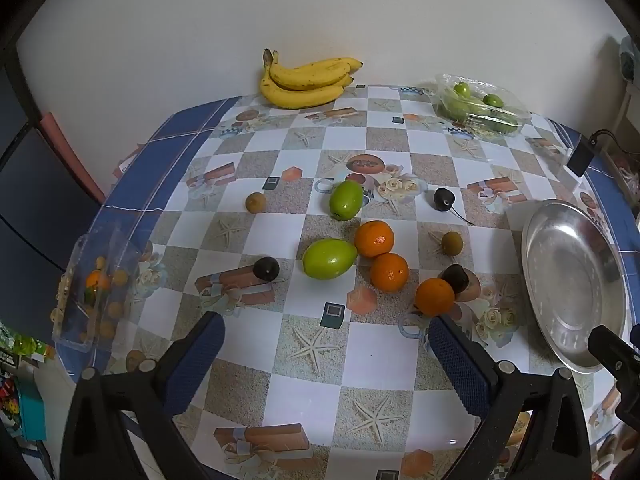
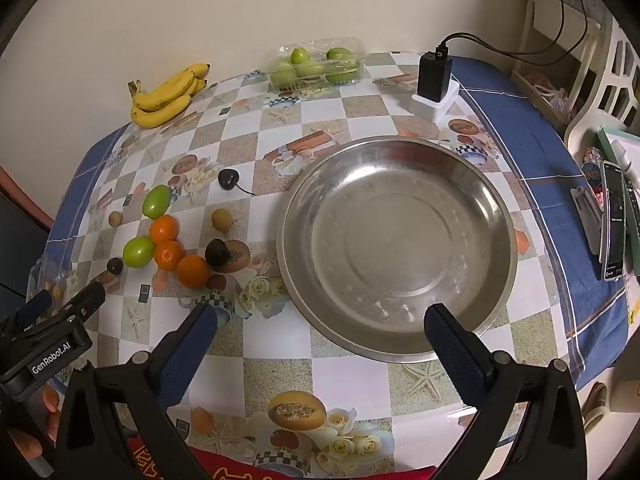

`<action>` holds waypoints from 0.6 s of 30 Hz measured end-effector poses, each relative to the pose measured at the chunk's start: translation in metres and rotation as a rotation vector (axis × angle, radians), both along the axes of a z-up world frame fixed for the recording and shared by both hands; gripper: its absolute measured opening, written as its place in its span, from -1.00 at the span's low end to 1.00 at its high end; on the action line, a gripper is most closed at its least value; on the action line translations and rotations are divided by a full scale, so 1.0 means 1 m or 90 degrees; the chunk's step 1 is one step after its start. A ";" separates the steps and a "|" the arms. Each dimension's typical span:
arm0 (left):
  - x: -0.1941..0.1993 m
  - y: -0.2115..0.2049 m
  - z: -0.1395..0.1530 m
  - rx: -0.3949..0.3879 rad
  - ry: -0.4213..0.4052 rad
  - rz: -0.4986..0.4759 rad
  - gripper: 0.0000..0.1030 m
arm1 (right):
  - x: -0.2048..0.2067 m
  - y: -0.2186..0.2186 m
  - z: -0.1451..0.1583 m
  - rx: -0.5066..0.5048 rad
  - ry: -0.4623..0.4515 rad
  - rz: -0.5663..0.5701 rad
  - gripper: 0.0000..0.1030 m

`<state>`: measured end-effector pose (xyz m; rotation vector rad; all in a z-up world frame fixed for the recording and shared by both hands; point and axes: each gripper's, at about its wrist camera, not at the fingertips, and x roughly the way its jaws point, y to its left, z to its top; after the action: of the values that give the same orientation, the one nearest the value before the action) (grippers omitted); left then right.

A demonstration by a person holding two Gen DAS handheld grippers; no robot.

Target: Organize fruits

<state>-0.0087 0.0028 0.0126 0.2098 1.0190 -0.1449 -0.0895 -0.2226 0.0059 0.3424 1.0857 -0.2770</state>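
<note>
Loose fruit lies mid-table: three oranges [image 1: 389, 272] [image 2: 169, 255], two green fruits [image 1: 329, 258] [image 2: 138, 252], three dark fruits [image 1: 266, 268] [image 2: 217, 253] and two small brown ones [image 1: 452, 243] [image 2: 222, 219]. The steel plate [image 1: 572, 280] [image 2: 392, 240] to their right holds nothing. My left gripper [image 1: 326, 322] hovers open above the near side of the fruit cluster, nothing between its fingers. Over the plate's near rim my right gripper [image 2: 320, 312] stands open and empty too.
Bananas [image 1: 304, 80] [image 2: 168, 94] lie against the back wall. A clear box of green fruits [image 1: 480, 108] [image 2: 316, 64] stands at the back right, another clear box [image 1: 96, 292] at the left edge. A black charger [image 2: 434, 80] and a phone [image 2: 614, 224] sit right.
</note>
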 end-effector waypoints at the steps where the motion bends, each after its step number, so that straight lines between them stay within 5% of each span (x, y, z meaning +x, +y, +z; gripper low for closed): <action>1: 0.000 0.000 0.000 0.000 0.000 0.000 1.00 | 0.000 0.000 0.000 0.000 0.000 0.000 1.00; 18: 0.000 0.003 -0.001 -0.002 0.001 0.001 1.00 | 0.000 0.000 0.000 0.002 0.003 0.001 1.00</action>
<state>-0.0088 0.0062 0.0113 0.2062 1.0199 -0.1457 -0.0893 -0.2230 0.0061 0.3433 1.0909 -0.2744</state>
